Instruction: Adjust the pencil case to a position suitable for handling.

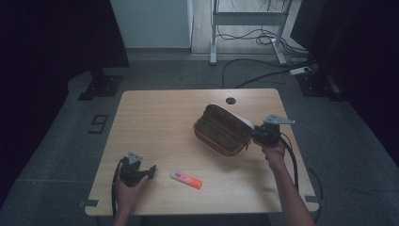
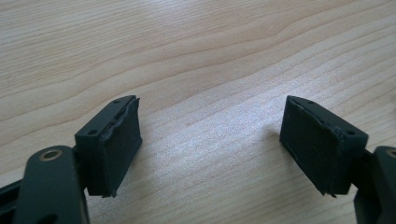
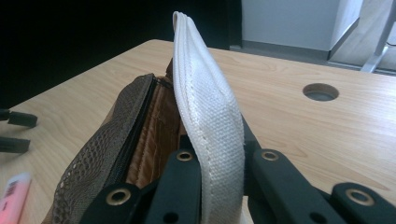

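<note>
Nearest the person's edge of the wooden table (image 1: 155,113), toward its left corner, the left gripper (image 1: 149,172) rests low over the worktop in the person's left hand (image 1: 128,188). In the left gripper view its two black jaws stand spread wide apart, with bare wood grain between them and nothing in their hold.

Just beside that gripper, a little toward the middle of the near edge, lies a highlighter pen (image 1: 186,180) with a white end and an orange-red body, flat on the worktop and untouched.

Farther in, right of centre, sits a brown pencil case (image 1: 220,130), its long zip open so that the tan lining shows. A white fabric flap (image 3: 205,107) stands up along its far side. The right gripper (image 1: 256,134), held in the person's right hand (image 1: 274,151) near the right edge, is pressed together on this flap: in the right gripper view the white woven strip rises straight out from between the closed jaws, with the mesh-sided case (image 3: 116,144) lying beside it.

Beyond the case, near the far edge, is a round cable hole (image 1: 230,100) in the worktop.
</note>
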Demonstrator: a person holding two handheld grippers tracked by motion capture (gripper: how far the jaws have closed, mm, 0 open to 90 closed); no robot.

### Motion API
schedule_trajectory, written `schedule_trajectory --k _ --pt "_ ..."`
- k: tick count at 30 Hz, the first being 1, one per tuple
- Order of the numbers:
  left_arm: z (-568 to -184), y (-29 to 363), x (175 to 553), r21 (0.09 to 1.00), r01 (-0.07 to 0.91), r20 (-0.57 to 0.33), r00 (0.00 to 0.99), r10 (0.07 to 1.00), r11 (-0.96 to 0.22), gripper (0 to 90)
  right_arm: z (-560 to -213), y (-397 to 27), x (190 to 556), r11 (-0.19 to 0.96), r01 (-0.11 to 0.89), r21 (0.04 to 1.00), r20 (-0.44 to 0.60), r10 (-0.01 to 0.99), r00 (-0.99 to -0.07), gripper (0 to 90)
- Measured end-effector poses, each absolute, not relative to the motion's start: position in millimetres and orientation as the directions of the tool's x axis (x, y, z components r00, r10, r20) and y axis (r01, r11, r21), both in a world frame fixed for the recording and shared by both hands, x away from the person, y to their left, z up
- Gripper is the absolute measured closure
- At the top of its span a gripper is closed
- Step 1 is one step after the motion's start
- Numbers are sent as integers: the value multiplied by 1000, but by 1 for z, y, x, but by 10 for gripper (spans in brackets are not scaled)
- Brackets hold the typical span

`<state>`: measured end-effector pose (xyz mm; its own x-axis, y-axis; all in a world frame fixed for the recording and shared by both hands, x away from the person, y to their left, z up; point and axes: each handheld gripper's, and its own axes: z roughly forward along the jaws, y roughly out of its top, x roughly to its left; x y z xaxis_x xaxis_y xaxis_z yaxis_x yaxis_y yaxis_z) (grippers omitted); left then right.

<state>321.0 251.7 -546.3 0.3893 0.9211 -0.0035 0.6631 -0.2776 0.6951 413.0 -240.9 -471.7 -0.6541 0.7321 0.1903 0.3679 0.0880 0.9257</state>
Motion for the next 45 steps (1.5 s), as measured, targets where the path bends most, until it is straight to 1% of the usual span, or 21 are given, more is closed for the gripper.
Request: schedule_trajectory --k 11,20,28,32,35,45 --pt "-546 252 321 695 663 -4 389 921 -278 201 -475 -227 408 100 358 928 185 711 -678 838" --pt "-546 252 321 696 662 -3 389 921 -277 201 -484 -224 407 112 379 919 192 711 -676 836" --pt "-546 252 321 695 663 -4 389 921 -277 201 -490 -216 408 166 384 908 157 715 -681 830" --pt "-546 252 321 696 662 -3 389 921 -277 201 -492 -216 409 158 394 905 171 713 -680 827" --pt "-546 252 321 695 663 -4 389 921 -277 201 -492 -217 409 176 391 903 156 715 -682 818" --pt "-546 252 321 695 663 -4 389 921 -277 201 -497 -217 412 251 427 869 106 748 -655 762"
